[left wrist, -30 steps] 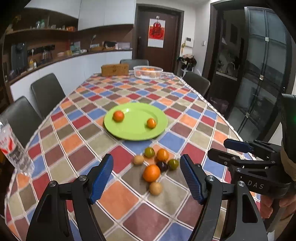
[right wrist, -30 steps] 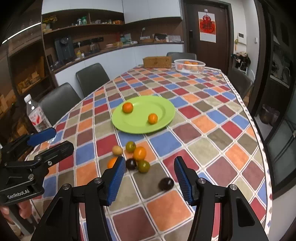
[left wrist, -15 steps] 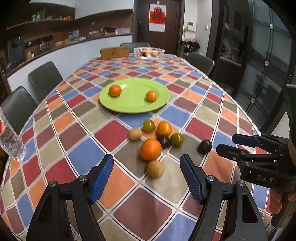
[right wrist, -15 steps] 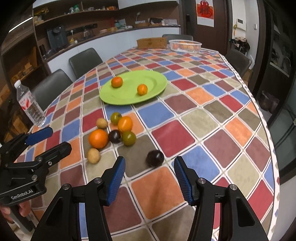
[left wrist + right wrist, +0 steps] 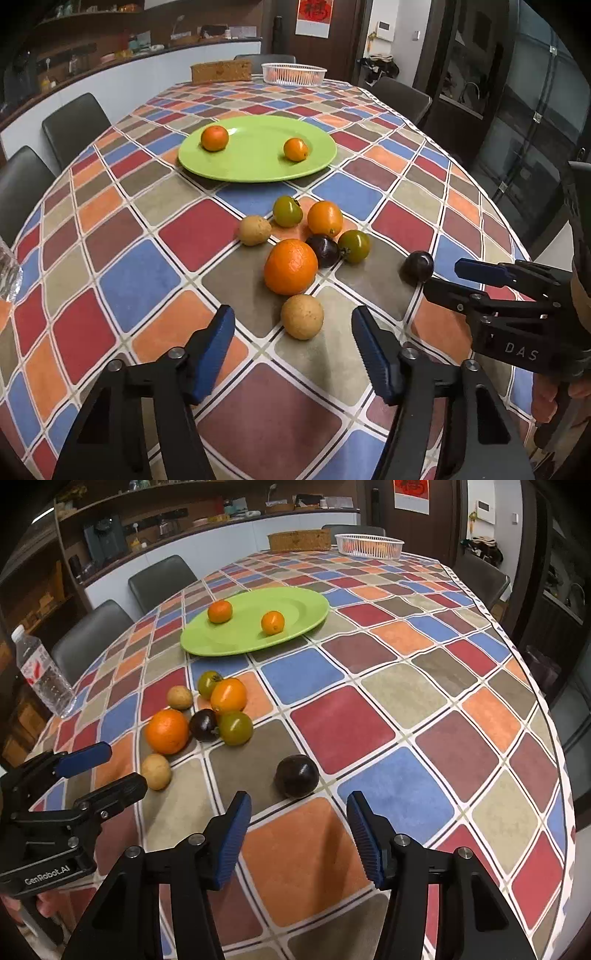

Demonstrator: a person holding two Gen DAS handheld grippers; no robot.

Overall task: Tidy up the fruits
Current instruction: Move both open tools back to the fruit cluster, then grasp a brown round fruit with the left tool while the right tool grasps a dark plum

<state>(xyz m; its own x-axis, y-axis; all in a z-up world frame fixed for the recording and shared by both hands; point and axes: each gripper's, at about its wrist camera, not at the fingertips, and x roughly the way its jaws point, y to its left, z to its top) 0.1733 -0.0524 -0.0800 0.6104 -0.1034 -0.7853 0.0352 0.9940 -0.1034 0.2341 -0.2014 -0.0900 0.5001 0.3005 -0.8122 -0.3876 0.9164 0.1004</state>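
Low in the frame, the left gripper (image 5: 293, 350), jaws just narrowing, frames a tan fruit (image 5: 302, 316) untouched, while the right gripper (image 5: 298, 834) gapes empty below a dark plum (image 5: 296, 776).

Left gripper (image 5: 293, 345) jaws apart, closing, before tan fruit (image 5: 302, 316); green plate (image 5: 255, 166) beyond

Bare tablecloth (image 5: 369, 720) right of the clustered fruit (image 5: 207, 716) (bottle (image 5: 42, 672) far left).

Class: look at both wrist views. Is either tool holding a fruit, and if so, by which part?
Nothing is held. The left tool is open short of the tan fruit; the right tool is open short of the dark fruit.
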